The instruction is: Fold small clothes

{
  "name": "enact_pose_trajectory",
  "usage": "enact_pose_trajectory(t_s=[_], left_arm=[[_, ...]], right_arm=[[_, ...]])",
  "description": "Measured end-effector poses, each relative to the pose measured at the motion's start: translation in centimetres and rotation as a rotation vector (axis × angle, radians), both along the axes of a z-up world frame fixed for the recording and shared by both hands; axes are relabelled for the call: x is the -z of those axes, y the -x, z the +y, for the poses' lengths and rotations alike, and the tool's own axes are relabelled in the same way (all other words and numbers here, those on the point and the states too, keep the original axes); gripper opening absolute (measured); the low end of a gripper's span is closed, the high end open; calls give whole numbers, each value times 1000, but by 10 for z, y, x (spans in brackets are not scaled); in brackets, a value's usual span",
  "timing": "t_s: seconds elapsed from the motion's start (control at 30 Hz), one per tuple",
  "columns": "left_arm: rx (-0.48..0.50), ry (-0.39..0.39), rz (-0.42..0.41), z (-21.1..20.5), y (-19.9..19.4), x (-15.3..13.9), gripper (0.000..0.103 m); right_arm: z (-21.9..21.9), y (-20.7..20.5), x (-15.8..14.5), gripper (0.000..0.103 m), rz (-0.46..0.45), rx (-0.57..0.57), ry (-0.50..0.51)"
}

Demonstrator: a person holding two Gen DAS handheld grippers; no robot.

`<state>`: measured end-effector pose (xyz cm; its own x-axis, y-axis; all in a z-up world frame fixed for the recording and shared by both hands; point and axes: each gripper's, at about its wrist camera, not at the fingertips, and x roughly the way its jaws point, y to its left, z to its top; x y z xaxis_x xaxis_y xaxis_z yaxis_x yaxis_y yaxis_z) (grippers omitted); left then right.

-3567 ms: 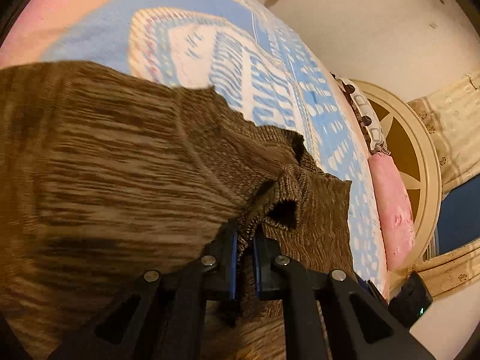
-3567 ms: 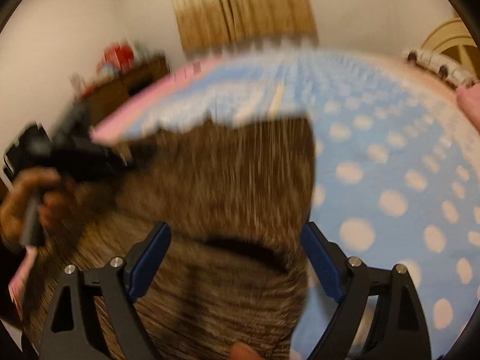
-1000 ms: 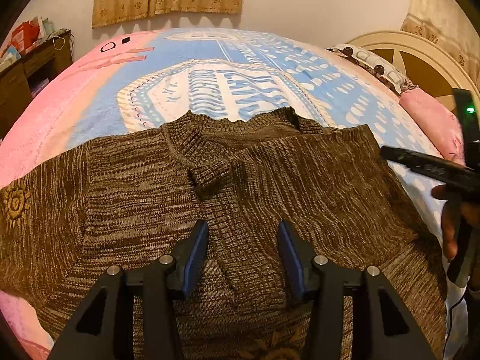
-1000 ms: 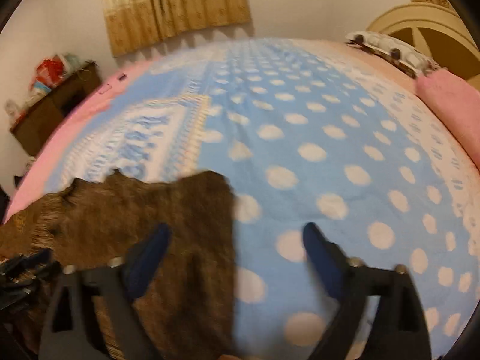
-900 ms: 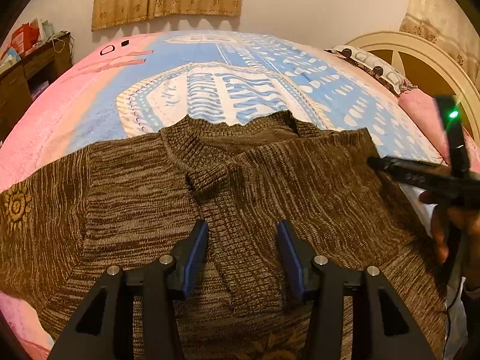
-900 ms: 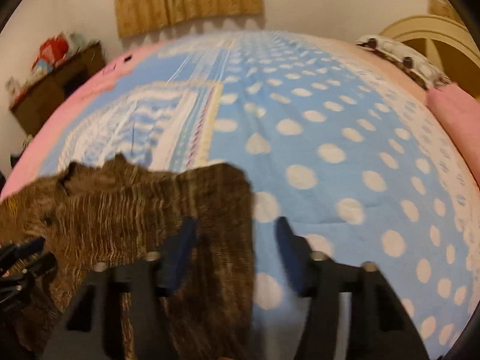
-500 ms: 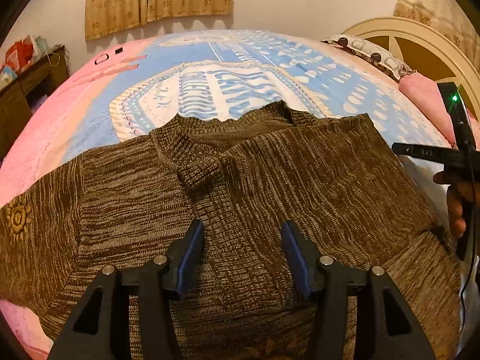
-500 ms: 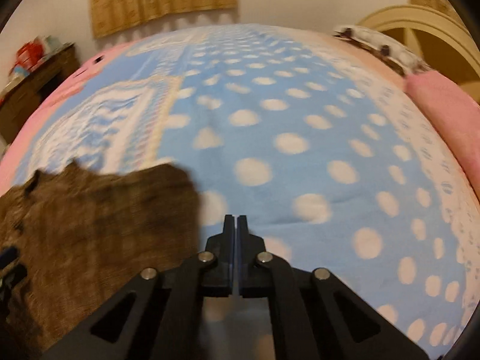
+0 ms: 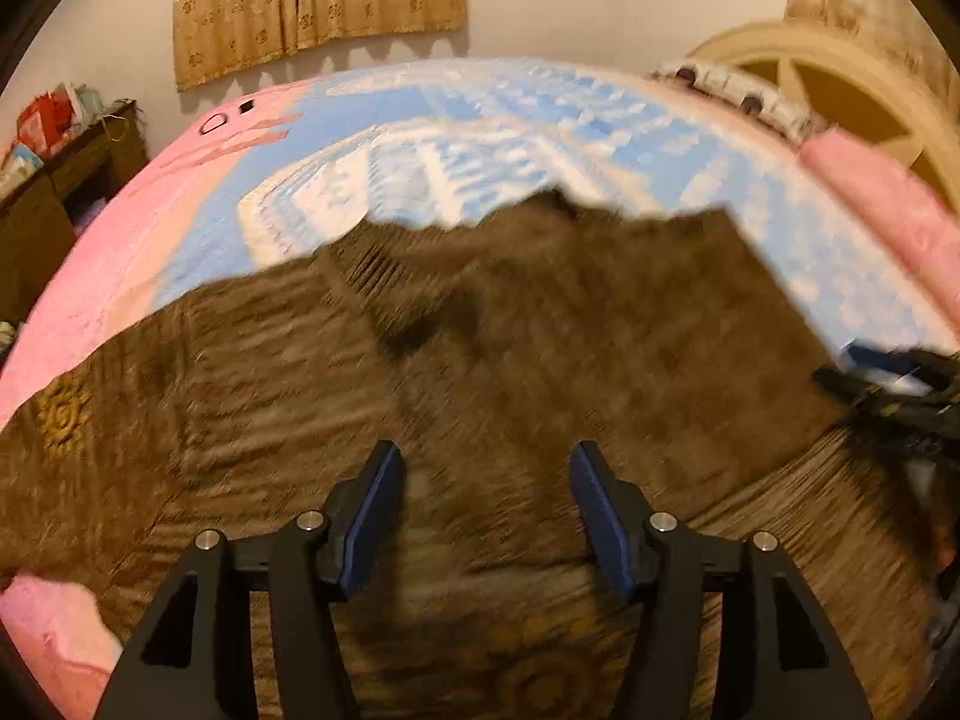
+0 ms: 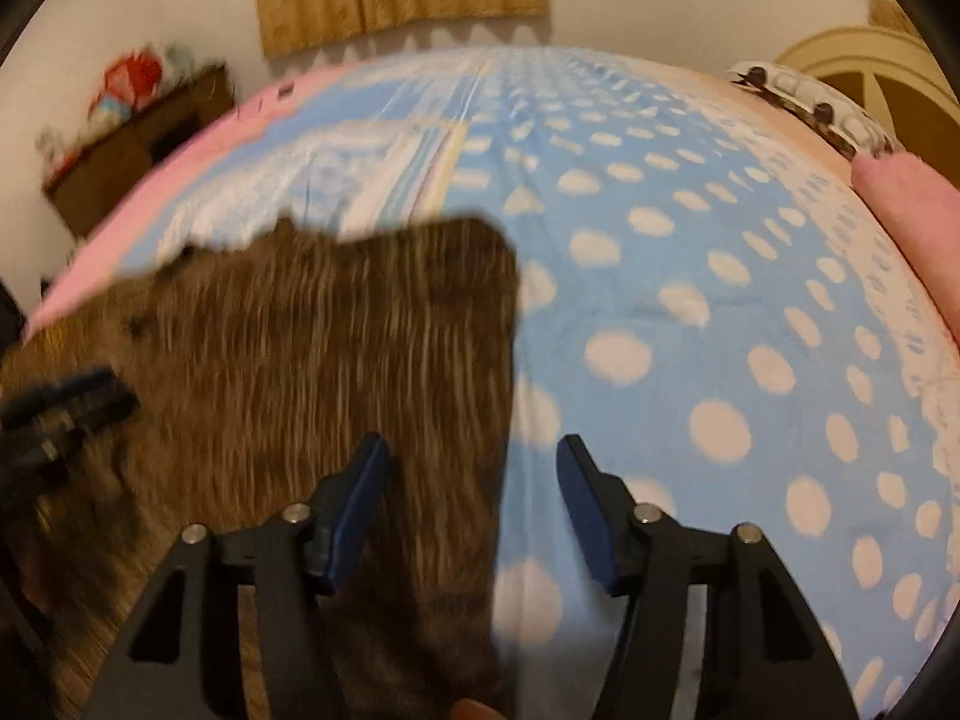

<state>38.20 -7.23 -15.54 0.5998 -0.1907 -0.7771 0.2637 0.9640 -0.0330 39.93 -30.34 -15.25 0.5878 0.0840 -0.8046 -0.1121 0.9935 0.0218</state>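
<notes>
Now both jaws freshly parted and empty over the brown sweater (image 9: 540,348), right gripper (image 10: 471,504) no longer clenched.

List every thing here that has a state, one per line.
Sweater: spread on the bed, one side folded over the middle.
Left tool: open above the sweater, just been opening, nothing gripped.
Right tool: open over the sweater's edge, just reopened, nothing gripped.
Curtains: drawn shut.
Bedspread: laid flat.
</notes>
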Motion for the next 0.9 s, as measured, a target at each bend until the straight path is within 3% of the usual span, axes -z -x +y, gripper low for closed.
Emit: enact_pose_trajectory(t_s=[0.17,0.27,0.37,0.5,0.7,0.9], left_arm=[[-23,79,-6,19,7,-11,63],[-35,45,-49,33,18,-20,63],[-74,22,-42,52,21,-19,63],[-136,4,-46,89,31,-23,63],[-280,-46,-76,165,50,-27,63],[-510,-53,-65,267,66,-22,63]], right_arm=[[-14,12,11,72,-14,50,41],[-10,16,-4,72,-43,73,35],[12,25,-23,72,-109,20,28],[61,28,-31,72,-131,-90,-2],[139,33,-20,72,-152,-256,13],[170,37,-2,72,-175,-291,74]])
